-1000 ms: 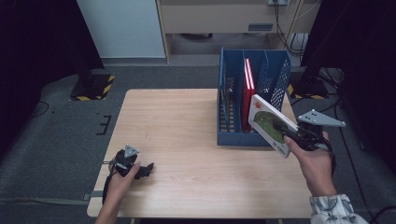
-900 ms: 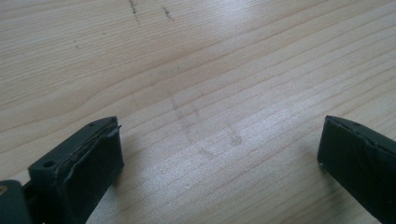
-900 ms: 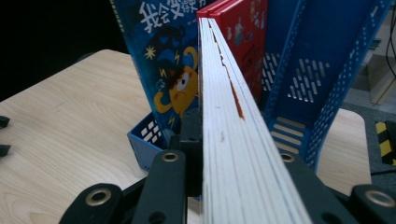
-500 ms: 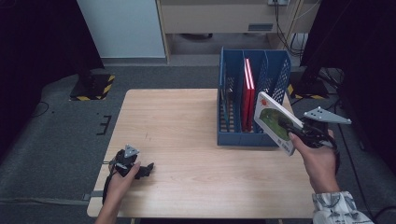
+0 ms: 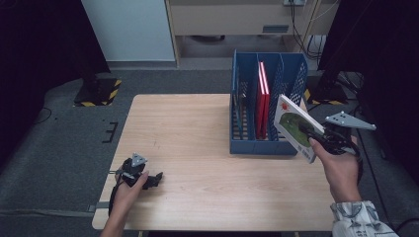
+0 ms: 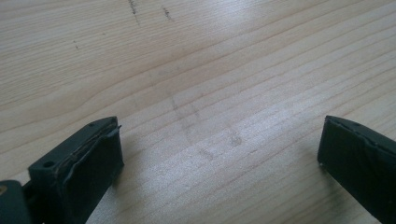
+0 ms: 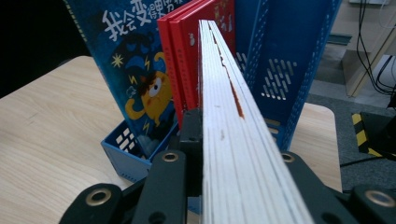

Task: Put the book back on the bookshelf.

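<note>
the right gripper (image 5: 316,137) is clamped on a book with a white and green cover (image 5: 295,127), its jaws pressed flat on both faces. in the right gripper view the book's white page edge (image 7: 229,140) runs straight out from between the jaws, toward the blue file rack (image 5: 247,143). in the high view the book is held off the table (image 5: 197,133), tilted, just off the rack's right front corner, its top corner level with the rack's right wall; whether it touches the rack i cannot tell.

the rack stands upright on the far right part of the table and is split by perforated dividers into slots open at the top. two thin red books (image 5: 263,98) stand on edge side by side in a middle slot, dead ahead of the right gripper's jaws and a little to their left in its own view. one slot further left of the jaws stands a blue picture book (image 7: 135,84) with a yellow one-eyed creature on its cover. the slot just right of the held book's edge looks bare inside.

the left gripper (image 5: 148,178) lies low on the table's near left corner, well apart from the rack, its jaws spread wide with nothing but bare wood (image 6: 210,93) between them.
</note>
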Demonstrator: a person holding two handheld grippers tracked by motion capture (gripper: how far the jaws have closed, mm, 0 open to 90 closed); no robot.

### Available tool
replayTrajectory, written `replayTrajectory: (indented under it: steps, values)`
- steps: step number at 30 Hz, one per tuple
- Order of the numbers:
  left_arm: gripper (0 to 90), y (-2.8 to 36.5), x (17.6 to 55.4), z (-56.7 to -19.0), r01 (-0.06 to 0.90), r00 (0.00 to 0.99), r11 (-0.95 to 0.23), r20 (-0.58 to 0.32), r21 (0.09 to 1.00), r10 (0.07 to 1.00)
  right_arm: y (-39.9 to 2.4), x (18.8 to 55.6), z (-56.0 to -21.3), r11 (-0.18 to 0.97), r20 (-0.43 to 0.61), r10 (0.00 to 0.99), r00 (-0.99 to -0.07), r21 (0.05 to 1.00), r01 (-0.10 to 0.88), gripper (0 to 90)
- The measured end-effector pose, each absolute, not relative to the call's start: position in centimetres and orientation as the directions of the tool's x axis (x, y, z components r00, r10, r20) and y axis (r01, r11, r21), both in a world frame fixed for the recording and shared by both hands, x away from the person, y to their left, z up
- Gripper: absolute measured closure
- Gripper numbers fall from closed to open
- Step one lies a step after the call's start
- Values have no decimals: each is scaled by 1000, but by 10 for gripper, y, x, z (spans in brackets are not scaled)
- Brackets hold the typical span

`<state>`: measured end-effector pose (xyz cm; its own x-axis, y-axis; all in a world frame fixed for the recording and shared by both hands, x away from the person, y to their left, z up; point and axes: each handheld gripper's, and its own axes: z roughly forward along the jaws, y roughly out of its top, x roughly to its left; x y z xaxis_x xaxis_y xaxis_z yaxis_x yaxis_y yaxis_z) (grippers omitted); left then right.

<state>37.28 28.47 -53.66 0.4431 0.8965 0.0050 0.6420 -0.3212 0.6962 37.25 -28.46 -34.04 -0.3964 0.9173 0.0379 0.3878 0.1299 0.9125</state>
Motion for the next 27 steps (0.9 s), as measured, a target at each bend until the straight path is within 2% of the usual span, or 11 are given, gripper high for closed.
replayTrajectory:
  steps: [8,27]
  values:
    - [0,284,373,-537,642,445,-323,6,695,896,-290,383,-344,114,40,932,-361,911,397,756]
    - [0,283,374,-537,641,446,-324,5,696,895,-291,442,-366,49,59,972,-227,897,440,756]
